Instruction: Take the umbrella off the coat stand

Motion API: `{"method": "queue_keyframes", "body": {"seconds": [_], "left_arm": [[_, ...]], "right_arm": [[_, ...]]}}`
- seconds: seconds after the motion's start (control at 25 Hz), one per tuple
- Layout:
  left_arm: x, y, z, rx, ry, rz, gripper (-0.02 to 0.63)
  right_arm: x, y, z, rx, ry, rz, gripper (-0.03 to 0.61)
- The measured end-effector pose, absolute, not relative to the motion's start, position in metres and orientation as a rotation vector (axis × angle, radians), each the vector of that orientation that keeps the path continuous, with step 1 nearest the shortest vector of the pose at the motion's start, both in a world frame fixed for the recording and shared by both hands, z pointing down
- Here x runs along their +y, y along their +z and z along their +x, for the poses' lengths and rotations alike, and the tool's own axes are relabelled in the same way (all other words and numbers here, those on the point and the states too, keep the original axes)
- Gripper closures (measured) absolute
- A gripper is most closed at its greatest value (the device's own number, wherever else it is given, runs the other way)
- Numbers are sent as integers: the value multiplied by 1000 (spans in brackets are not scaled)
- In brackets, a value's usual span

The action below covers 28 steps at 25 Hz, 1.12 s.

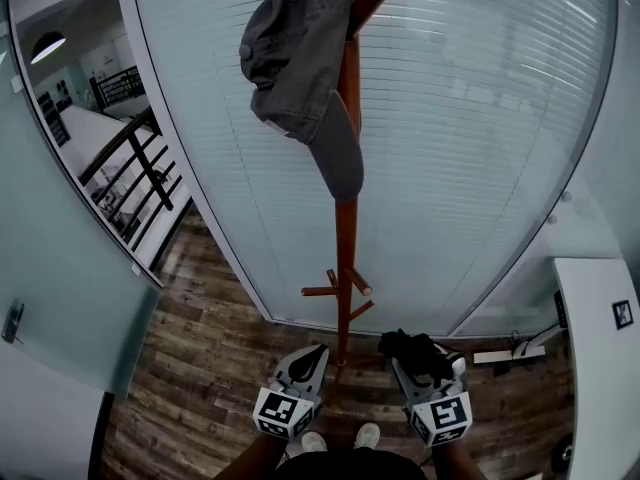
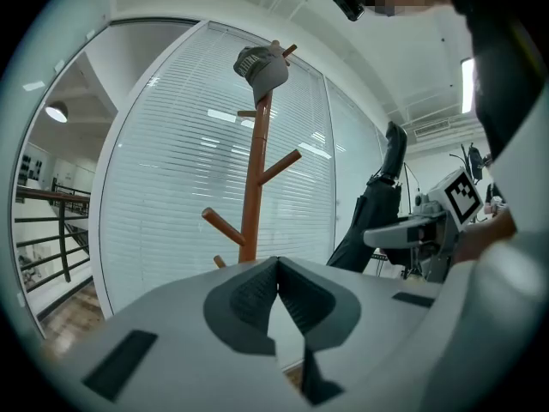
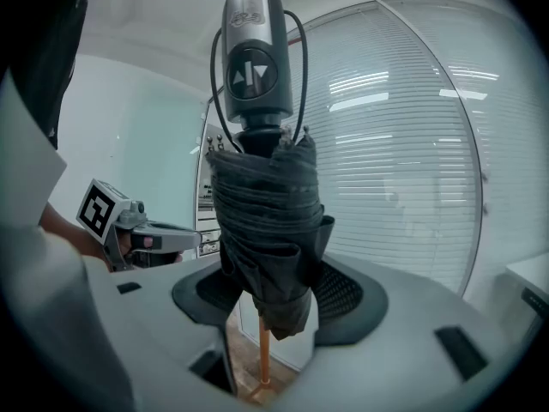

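Observation:
The wooden coat stand [image 1: 346, 218] rises in front of a glass wall, with a grey cap [image 1: 300, 58] hung on its top peg. A folded black umbrella [image 3: 266, 239] with a grey handle [image 3: 256, 58] stands upright between the pads of my right gripper [image 3: 270, 290], off the stand's pegs. In the head view the umbrella [image 1: 412, 346] sits in the right gripper [image 1: 425, 363], just right of the pole's foot. My left gripper [image 2: 276, 269] is shut and empty, left of the pole [image 2: 253, 196]. From it I see the umbrella [image 2: 377, 209] at the right.
A glass wall with white blinds [image 1: 470, 118] stands right behind the stand. A stair railing [image 1: 135, 168] lies beyond glass at the left. A white desk [image 1: 600, 348] is at the right edge. The floor [image 1: 200, 368] is dark wood; the person's shoes [image 1: 340, 438] show below.

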<state>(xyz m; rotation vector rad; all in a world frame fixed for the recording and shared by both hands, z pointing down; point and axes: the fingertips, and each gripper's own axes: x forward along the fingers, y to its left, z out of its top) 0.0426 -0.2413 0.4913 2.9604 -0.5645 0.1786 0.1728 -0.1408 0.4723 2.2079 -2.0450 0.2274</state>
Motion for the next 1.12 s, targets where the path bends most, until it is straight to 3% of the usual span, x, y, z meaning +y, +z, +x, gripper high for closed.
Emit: {"method": "queue_keyframes", "body": {"seconds": [1.12], "left_arm": [[-238,483,41,-513,114,2991,601]], "right_arm": [[-150,452,199,-1970,87,2294,336]]}}
